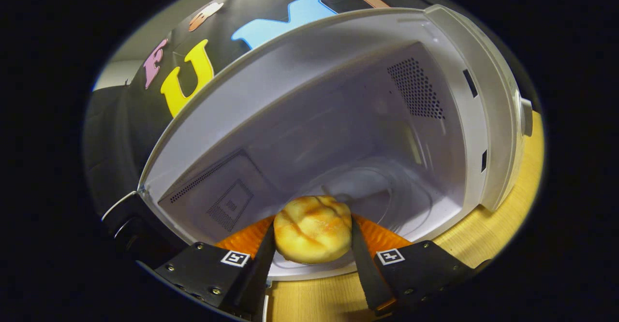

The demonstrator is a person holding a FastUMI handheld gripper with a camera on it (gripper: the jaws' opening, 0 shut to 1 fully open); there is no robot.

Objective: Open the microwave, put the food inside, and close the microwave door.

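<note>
- Seen along the gripper (312, 237) at the bottom centre of the frame; fingers pinching a round golden bun (312, 235), one pressed on each side of it
- Bun held at the mouth of an open white microwave (338, 133); sitting just over the front lip, not yet set down on the floor inside as far as can be judged
- Microwave chamber filling the middle and right of the frame, tilted by the camera angle; glass turntable (387, 201) just beyond the bun; vent holes on the wall at upper right
- Dark door (130, 215) swung open at lower left; wooden table (483, 235) along the lower right
- Likely step: carrying the bun deeper inside before letting go
- Risks: released this close to the lip, could roll back out onto the table; squeezed too hard, soft bread could crush; fingers could knock the chamber walls or turntable on the way in; door left untouched, closing not yet done
</note>
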